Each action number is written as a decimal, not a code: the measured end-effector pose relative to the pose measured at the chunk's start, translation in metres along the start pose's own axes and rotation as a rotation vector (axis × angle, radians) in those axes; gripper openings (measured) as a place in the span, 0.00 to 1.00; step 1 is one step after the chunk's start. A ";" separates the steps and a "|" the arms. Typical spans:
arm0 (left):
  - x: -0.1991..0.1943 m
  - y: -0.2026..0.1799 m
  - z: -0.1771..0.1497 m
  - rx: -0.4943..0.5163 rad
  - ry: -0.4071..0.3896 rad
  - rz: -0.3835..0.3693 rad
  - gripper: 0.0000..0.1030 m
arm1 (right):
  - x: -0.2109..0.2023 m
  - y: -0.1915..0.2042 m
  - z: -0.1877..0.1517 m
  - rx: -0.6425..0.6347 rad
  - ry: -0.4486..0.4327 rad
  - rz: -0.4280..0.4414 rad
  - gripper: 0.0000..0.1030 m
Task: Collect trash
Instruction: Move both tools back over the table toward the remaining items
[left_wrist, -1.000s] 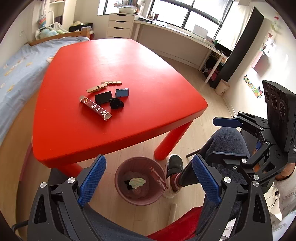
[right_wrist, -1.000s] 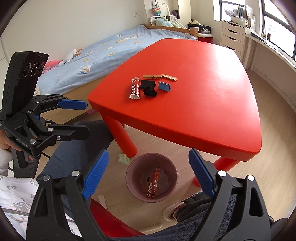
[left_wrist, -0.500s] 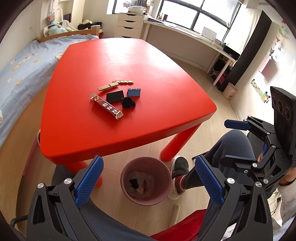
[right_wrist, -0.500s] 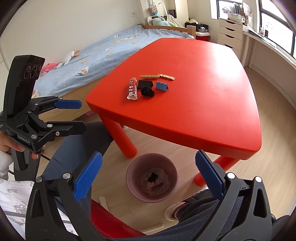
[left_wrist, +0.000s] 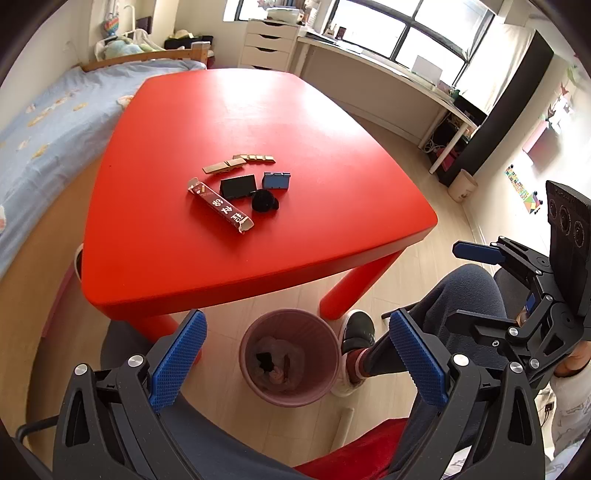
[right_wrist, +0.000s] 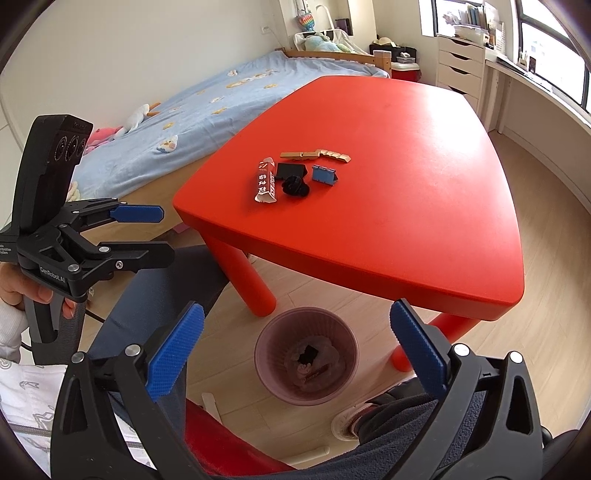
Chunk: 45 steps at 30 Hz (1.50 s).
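- Behind everything, a bed (right_wrist: 207, 107) with a blue cover runs along the wall, with white drawers (left_wrist: 267, 46) and a long desk (left_wrist: 388, 79) under the window.
- Nearer, a red table (left_wrist: 295, 122) fills the middle of both views; one of its legs (right_wrist: 255, 280) stands just beside the bin.
- A person's knee (left_wrist: 465, 291) in dark trousers and a shoe (left_wrist: 356, 326) sit close to the bin's right side in the left view.
- Both grippers hang above the floor, pointing down at the bin, each with nothing between its blue pads.
- The left gripper (left_wrist: 295, 358) is spread wide.
- The right gripper (right_wrist: 295, 350) is also spread wide, its jaws having just been opening.
- On the floor under the table's near edge stands the pink bin (left_wrist: 290, 356), holding crumpled scraps and a dark piece.
- On the tabletop, well apart from the bin, lies a cluster of trash: a long wrapper (left_wrist: 221, 206), a black card (left_wrist: 238, 186), a blue clip (left_wrist: 276, 181), a black lump (left_wrist: 264, 202) and a row of tan strips (left_wrist: 238, 162).
- The wrapper lies nearest the table's edge; the lump touches the card's corner.
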<state>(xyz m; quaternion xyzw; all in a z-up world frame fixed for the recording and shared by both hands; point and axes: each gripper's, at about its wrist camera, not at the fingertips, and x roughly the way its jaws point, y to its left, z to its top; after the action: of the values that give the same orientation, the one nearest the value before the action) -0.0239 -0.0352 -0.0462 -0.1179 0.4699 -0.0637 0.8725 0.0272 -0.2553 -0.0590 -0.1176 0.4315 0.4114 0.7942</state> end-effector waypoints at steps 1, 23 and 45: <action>0.000 0.001 0.000 -0.001 0.000 -0.001 0.92 | 0.000 0.000 0.000 0.000 0.000 0.000 0.96; 0.007 0.046 0.055 -0.166 -0.014 0.029 0.92 | 0.006 -0.019 0.076 -0.127 -0.060 -0.015 0.96; 0.085 0.083 0.099 -0.334 0.138 0.152 0.92 | 0.103 -0.038 0.146 -0.357 0.076 0.039 0.96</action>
<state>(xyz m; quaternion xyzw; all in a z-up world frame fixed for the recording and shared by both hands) 0.1052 0.0406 -0.0841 -0.2207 0.5400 0.0736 0.8089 0.1718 -0.1429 -0.0585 -0.2637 0.3836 0.4920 0.7357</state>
